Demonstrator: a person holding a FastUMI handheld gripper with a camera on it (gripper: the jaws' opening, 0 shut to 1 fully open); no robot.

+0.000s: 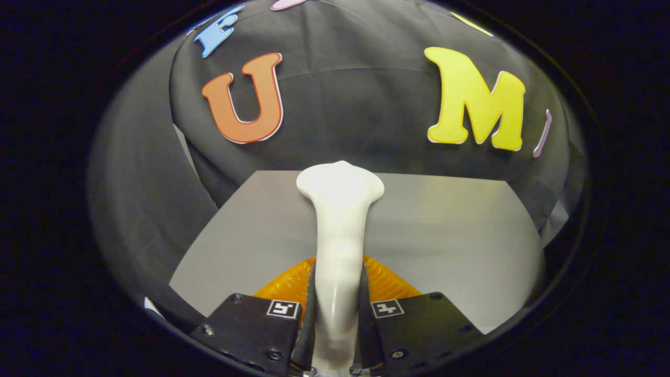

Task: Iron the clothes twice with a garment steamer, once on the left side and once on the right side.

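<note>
Clamped between the jaws, a white garment steamer (pixel 339 230) flares wide.

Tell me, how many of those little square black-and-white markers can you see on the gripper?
2. One marker sits left of the white steamer, the other marker right of it. The gripper is shut on the steamer. More may be hidden.

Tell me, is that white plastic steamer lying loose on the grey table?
No, the white plastic steamer stands clamped between both fingers of the claw, raised above the grey table.
</note>
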